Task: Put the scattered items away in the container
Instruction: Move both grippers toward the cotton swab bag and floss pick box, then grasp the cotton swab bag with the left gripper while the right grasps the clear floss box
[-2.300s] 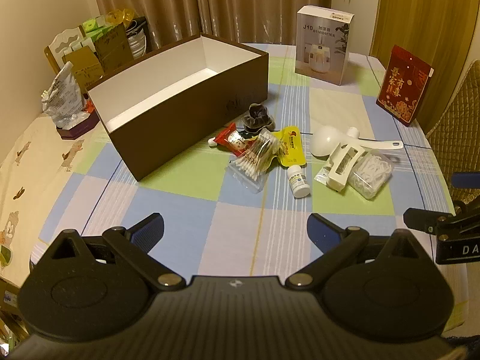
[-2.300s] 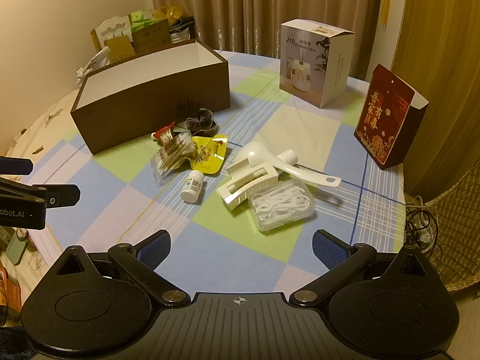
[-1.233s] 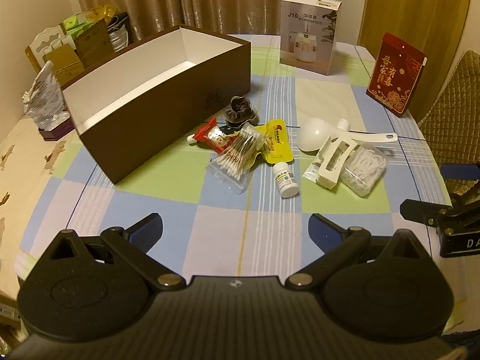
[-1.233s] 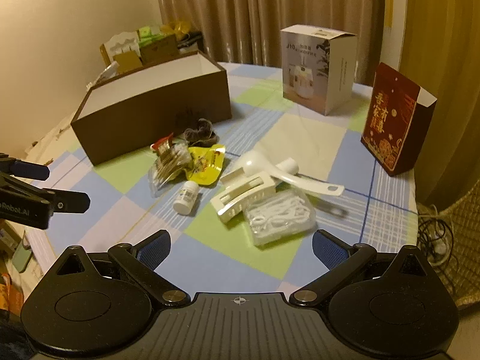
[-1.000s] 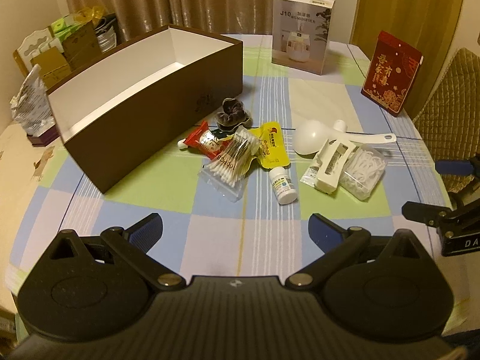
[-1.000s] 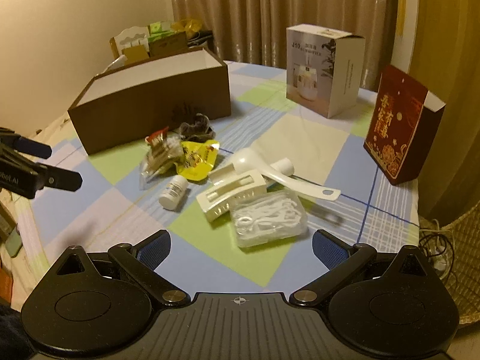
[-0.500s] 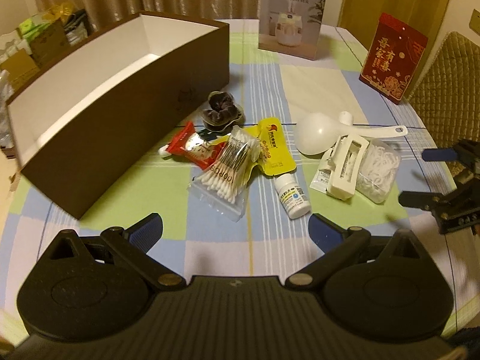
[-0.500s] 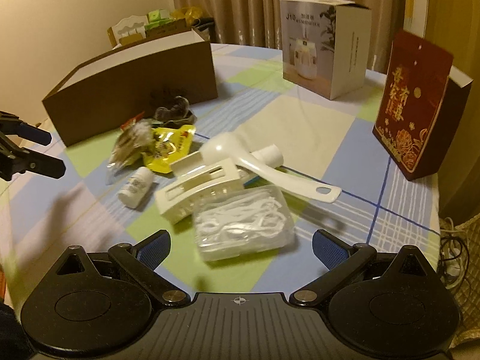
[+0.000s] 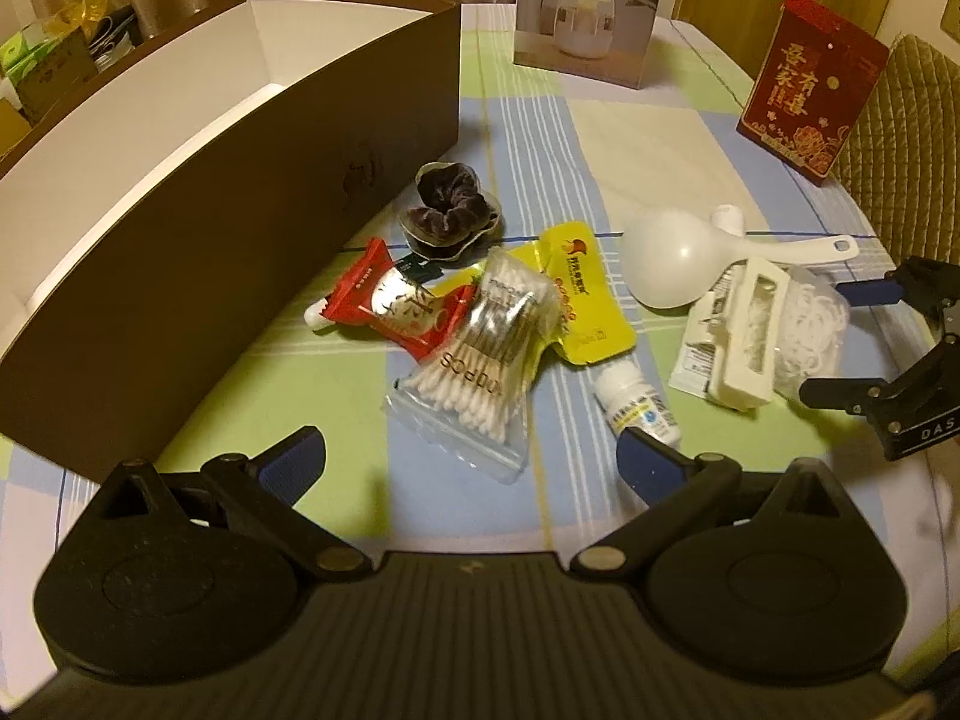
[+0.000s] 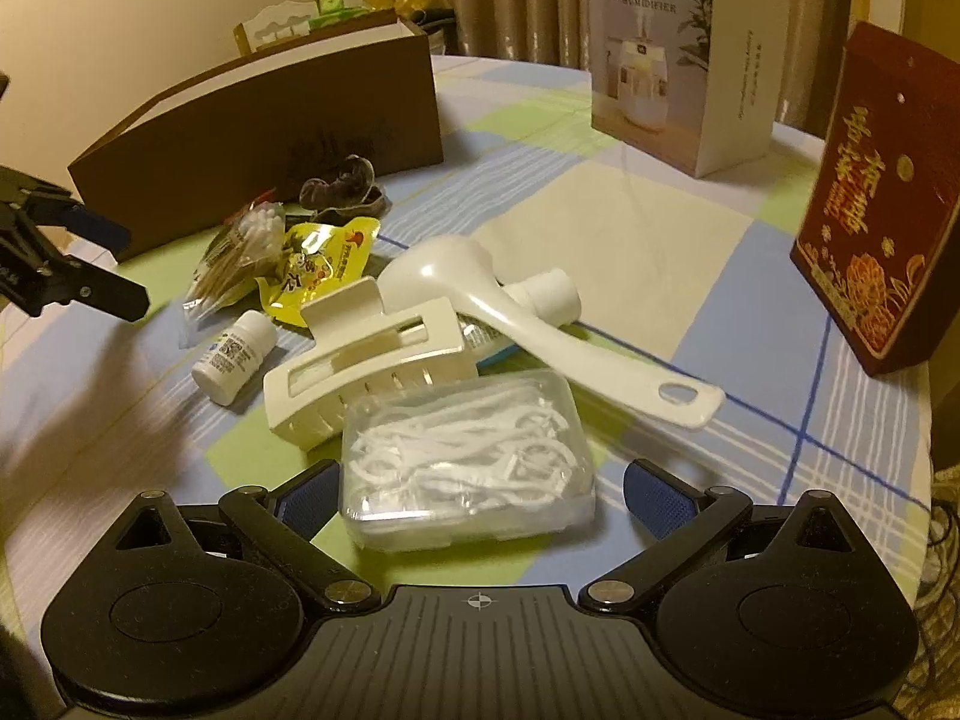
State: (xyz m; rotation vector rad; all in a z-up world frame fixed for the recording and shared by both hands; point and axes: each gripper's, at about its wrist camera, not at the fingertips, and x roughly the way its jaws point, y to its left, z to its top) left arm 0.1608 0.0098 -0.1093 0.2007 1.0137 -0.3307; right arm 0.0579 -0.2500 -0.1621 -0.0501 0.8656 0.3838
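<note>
The counter [image 9: 630, 138], under a checked cloth, spreads ahead of both tongs; the brown box [image 9: 252, 180], open-topped and white inside, stands ahead and to the left of the left tongs [image 9: 471, 462], and far ahead-left of the right tongs [image 10: 480, 495]; the humidifier carton [image 10: 684, 60] stands far ahead of the right tongs, and the red packet [image 10: 876, 204] ahead to their right.

Both tongs are wide open and hold nothing; the left ones hover low over the counter, the right ones lower still.

The floss box [image 10: 465, 456], clear and full of white picks, lies between the right tongs' fingers, near the left finger, though I cannot tell whether it touches; the white clip [image 10: 366, 354] lies just beyond it, touching it; the white spoon [image 10: 480, 288] lies beyond the clip, its handle running right, over a white tube [image 10: 549, 294].

The swab bag [image 9: 480, 354] lies just ahead of the left tongs, between their finger lines; it overlaps a red sachet [image 9: 390, 312] on its left and a yellow pouch [image 9: 582, 300] on its right; the dark scrunchie [image 9: 450, 210] lies beyond these, close to the box wall; the small white bottle [image 9: 636, 408] lies on its side just beyond the left tongs' right finger.
</note>
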